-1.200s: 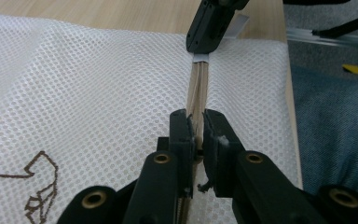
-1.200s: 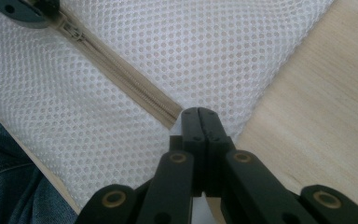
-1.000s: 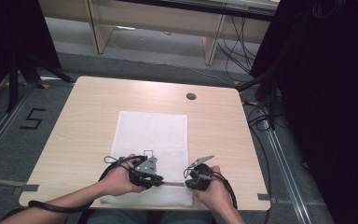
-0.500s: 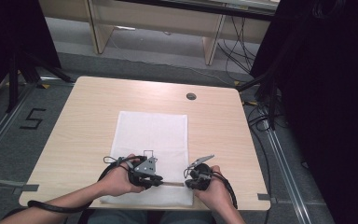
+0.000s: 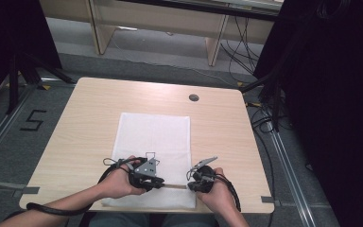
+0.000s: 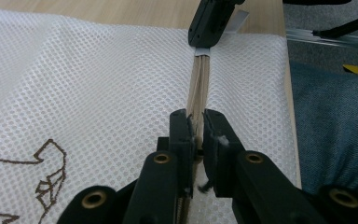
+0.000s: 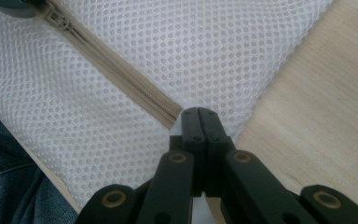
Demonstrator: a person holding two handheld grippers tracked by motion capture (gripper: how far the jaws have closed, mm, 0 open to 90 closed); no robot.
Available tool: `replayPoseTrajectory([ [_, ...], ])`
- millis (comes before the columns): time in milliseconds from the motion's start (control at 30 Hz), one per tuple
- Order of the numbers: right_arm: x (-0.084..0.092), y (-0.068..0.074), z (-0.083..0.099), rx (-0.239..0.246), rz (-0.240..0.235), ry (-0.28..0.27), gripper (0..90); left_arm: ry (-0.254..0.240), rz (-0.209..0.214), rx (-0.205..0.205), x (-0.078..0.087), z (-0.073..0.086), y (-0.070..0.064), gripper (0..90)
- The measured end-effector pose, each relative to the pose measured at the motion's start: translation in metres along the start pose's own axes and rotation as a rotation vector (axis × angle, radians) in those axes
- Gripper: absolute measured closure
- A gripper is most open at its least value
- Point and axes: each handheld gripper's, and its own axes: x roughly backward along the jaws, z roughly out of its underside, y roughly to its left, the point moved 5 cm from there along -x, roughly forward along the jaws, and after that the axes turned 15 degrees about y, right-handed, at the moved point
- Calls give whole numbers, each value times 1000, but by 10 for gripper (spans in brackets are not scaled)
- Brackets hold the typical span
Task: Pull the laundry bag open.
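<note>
Low in the frame of the high view, two forearms entering from the bottom edge, each hand wrapped round a gripper at the near edge of the wooden table (image 5: 94, 118). Left gripper (image 5: 158, 182) at lower centre-left, right gripper (image 5: 190, 185) at lower centre-right, both over the near end of a white mesh bag (image 5: 153, 137). Between them, a beige zipper (image 5: 175, 186) running across the bag's near end.

In the left gripper view, jaws pinched on the zipper (image 6: 198, 93) near the frame's centre, the tape stretching up the frame to the other gripper (image 6: 208, 21) at the top edge. Brown printed outline (image 6: 46, 172) at lower left on the mesh.

In the right gripper view, jaws pressed fully together at centre on the bag's mesh (image 7: 191, 51), just beside the zipper's end (image 7: 165, 112); zipper slanting to the upper left corner. Bare wood at right.

Farther up the high view, a dark round grommet (image 5: 194, 98) in the tabletop, then grey floor.
</note>
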Motion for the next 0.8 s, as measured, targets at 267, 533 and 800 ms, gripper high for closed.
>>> replayPoseTrajectory([
  [267,0,-1,-1,18,-2,-7,900,-1,-3,-2,1,1,-1,823],
  [533,-1,-2,-2,43,2,-18,900,0,-12,-2,4,4,1,822],
  [800,0,-1,-1,16,-2,-7,900,-9,-6,13,7,7,2,822],
])
